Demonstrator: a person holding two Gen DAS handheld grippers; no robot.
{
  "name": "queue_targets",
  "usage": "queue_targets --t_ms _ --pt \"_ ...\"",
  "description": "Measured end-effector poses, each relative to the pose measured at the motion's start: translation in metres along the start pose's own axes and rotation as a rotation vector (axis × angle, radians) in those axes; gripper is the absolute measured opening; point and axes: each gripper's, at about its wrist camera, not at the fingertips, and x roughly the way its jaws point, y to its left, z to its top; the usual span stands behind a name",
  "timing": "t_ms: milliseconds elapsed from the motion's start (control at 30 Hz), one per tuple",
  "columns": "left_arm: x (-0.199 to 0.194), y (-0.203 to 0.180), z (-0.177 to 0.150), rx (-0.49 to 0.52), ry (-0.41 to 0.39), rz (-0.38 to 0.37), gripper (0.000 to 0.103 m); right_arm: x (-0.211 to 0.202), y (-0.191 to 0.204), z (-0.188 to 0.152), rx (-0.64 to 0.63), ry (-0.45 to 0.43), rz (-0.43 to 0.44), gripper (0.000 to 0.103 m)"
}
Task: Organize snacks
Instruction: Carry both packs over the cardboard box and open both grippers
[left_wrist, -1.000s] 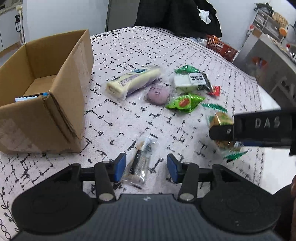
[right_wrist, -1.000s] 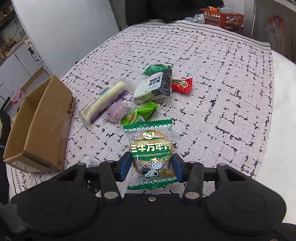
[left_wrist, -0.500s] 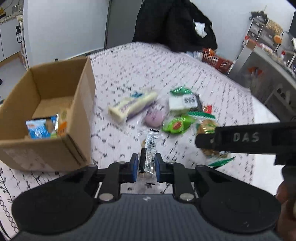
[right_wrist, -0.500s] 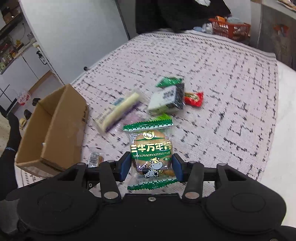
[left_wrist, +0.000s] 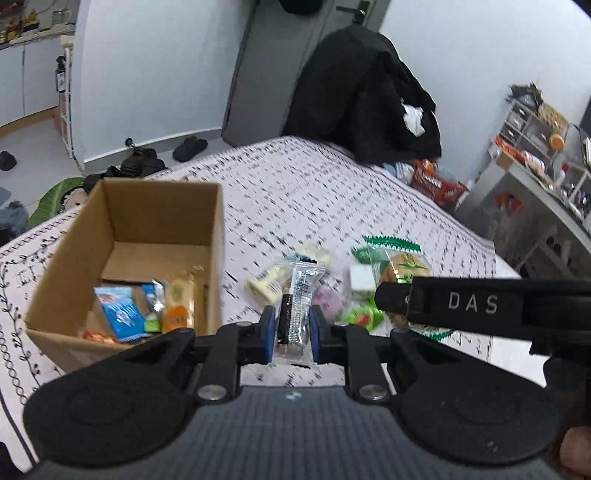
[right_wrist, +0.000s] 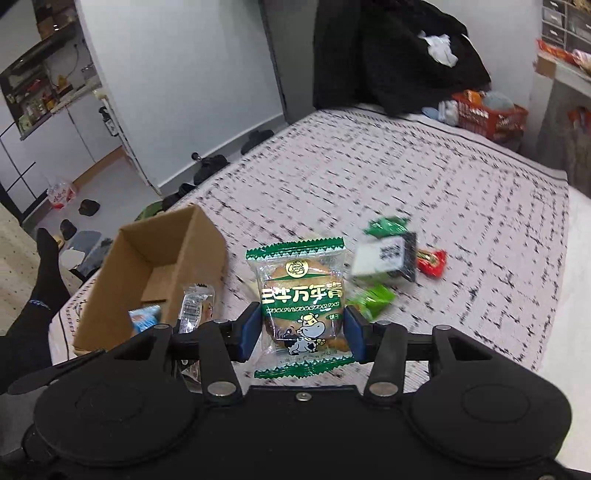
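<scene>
My left gripper (left_wrist: 292, 328) is shut on a clear-wrapped dark snack bar (left_wrist: 295, 302), held above the bed just right of the open cardboard box (left_wrist: 122, 221). The box holds a blue packet (left_wrist: 118, 310) and an orange-and-yellow packet (left_wrist: 177, 302). My right gripper (right_wrist: 301, 332) is shut on a green-edged biscuit packet (right_wrist: 301, 295), lifted above the bed; it also shows in the left wrist view (left_wrist: 402, 266). A cream-coloured bar (left_wrist: 269, 280), a purple sweet (left_wrist: 327, 301), a green packet (right_wrist: 373, 299), a white-and-black packet (right_wrist: 388, 258) and a red packet (right_wrist: 432, 262) lie on the bed.
The patterned bedspread (right_wrist: 424, 184) stretches far and right. The box (right_wrist: 159, 266) stands at the bed's left edge. Dark clothes (left_wrist: 369, 103) hang behind the bed. An orange basket (right_wrist: 487, 114) sits at the far corner. Shoes (left_wrist: 147, 162) lie on the floor.
My left gripper closed on the snack bar and lifted it from the bed. Both grippers rose with their packets, and the view now takes in the box's inside and the room.
</scene>
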Motion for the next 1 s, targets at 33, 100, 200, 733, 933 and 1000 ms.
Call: queue_targets --t_ms 33,100,200,733,933,1000 --pt "-0.002 0.004 0.003 -0.008 -0.008 0.003 0.018 0.0 0.004 0.001 -0.003 -0.004 0.002 0.047" --pt "-0.005 0.012 0.007 -0.02 -0.016 0.012 0.018 0.001 0.011 0.004 0.005 -0.008 0.013 0.047" --pt "-0.009 0.023 0.013 -0.038 -0.027 0.027 0.018 0.002 0.02 0.007 0.012 -0.013 0.03 0.047" --pt "-0.008 0.08 0.03 -0.122 -0.064 0.103 0.018 0.028 0.071 0.02 -0.022 -0.021 0.083 0.047" --pt "0.002 0.102 0.03 -0.134 -0.045 0.125 0.018 0.04 0.089 0.026 -0.03 -0.018 0.122 0.047" --pt "0.007 0.109 0.031 -0.148 -0.034 0.132 0.018 0.045 0.094 0.027 -0.033 -0.014 0.137 0.047"
